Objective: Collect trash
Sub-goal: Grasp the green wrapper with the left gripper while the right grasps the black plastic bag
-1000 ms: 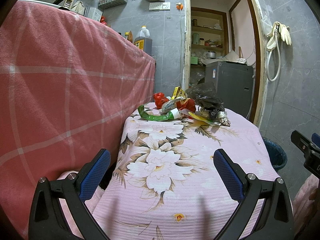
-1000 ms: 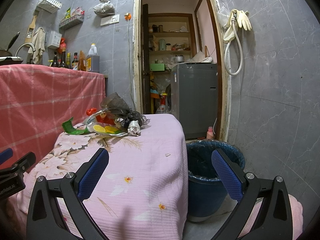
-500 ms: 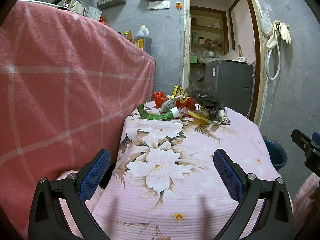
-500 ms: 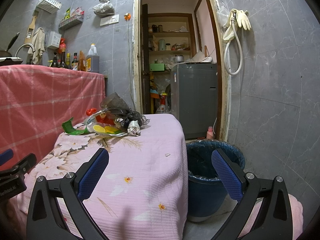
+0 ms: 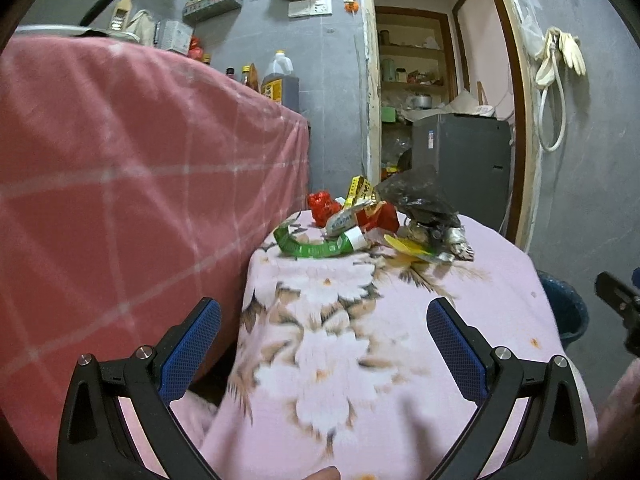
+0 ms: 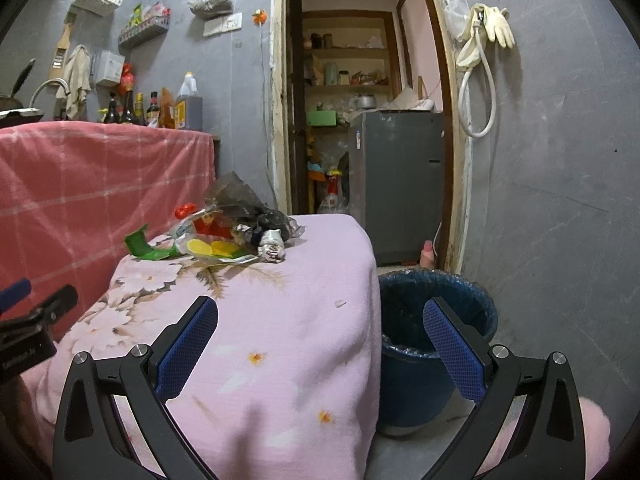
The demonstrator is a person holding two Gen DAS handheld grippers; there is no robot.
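A heap of trash lies at the far end of the pink flowered table: a green wrapper, a red wrapper, a yellow packet and a dark plastic bag. The heap also shows in the right wrist view. A blue bin with a liner stands on the floor right of the table. My left gripper is open and empty above the table's near end. My right gripper is open and empty over the table's right edge, beside the bin.
A counter under a red checked cloth stands close along the table's left side, with bottles on top. A grey appliance stands in the doorway behind. A hose and gloves hang on the right wall.
My left gripper has swung slightly, so the table and trash heap sit further right in its view, with motion blur. The right gripper has barely moved. Both stay open.
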